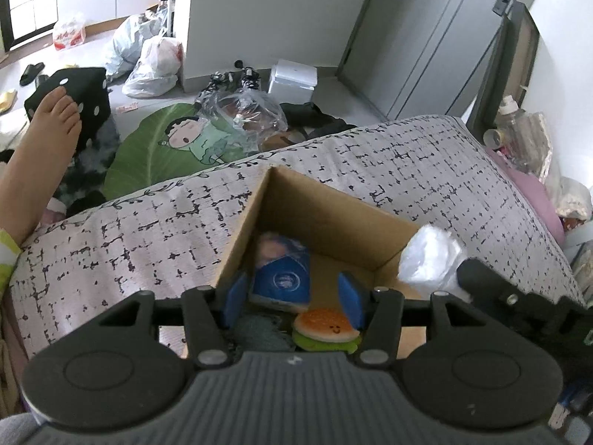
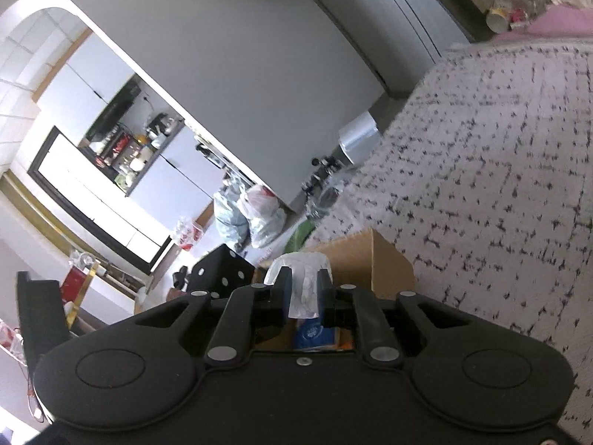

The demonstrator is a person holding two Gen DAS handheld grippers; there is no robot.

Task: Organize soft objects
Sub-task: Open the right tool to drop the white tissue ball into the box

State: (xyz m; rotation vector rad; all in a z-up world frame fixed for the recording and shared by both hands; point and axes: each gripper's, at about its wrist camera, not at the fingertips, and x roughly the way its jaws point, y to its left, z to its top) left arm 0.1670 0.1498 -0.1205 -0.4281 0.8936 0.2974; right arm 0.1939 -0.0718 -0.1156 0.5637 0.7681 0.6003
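Observation:
A brown cardboard box (image 1: 326, 204) sits on the patterned bed cover (image 1: 148, 230). Inside lie a blue tissue pack (image 1: 283, 272), a plush burger (image 1: 326, 330) and a grey knitted item (image 1: 259, 333). My left gripper (image 1: 292, 294) is open and empty, hovering over the box with the tissue pack between its blue pads. My right gripper (image 2: 304, 283) is shut on a white plastic-wrapped soft item (image 2: 302, 278) and holds it over the box (image 2: 370, 263). That item (image 1: 430, 256) also shows at the box's right corner in the left wrist view, with the right gripper's black body (image 1: 519, 296) behind it.
The bed edge runs behind the box. On the floor beyond are a green leaf cushion (image 1: 155, 148), a black dice cushion (image 1: 78, 92), plastic bags (image 1: 155, 63) and a white box (image 1: 292, 78). A bare foot (image 1: 48, 129) is at left. Clutter and a pink cushion (image 1: 533, 189) lie at right.

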